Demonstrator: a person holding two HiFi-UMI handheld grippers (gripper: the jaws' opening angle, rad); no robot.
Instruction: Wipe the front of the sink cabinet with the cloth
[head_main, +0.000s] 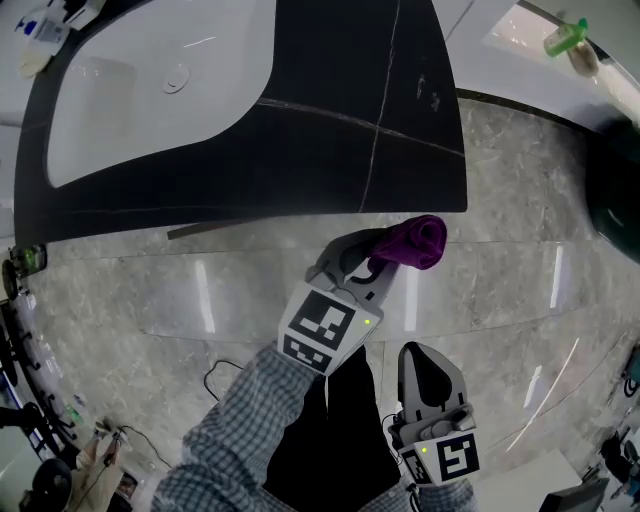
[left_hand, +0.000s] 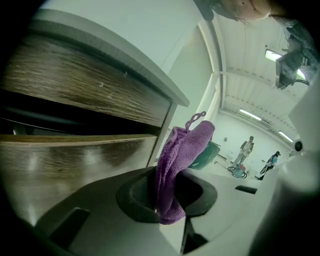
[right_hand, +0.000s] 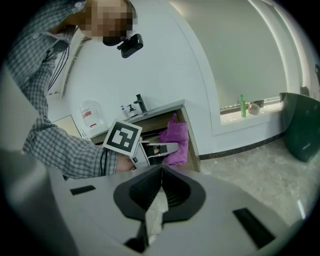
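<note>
The left arm, in a checked sleeve (head_main: 245, 415), reaches from the bottom of the head view up to the middle of the frame. There the left gripper (head_main: 372, 262) points at the front edge of the dark desk (head_main: 330, 150) that carries the white sink (head_main: 150, 90). Its jaws are closed tight on a purple cloth (head_main: 418, 243), which bunches out past the tips, just below the desk's edge in the picture.

In the left gripper view the cloth (left_hand: 181, 152) rises from between the jaws. The wood-grain front of the sink cabinet (left_hand: 80, 85) fills the left of the frame. The cloth sits near the cabinet's corner, but contact cannot be told.

The right gripper (head_main: 428, 352) is held low at the lower right of the head view, well apart from the cabinet. In its own view the right gripper's (right_hand: 161, 172) jaws meet at the tips. A pale strip shows in the gap behind them, and I cannot tell what it is. Beyond the jaws, the cloth (right_hand: 176, 142) lies against the cabinet (right_hand: 191, 142).
</note>
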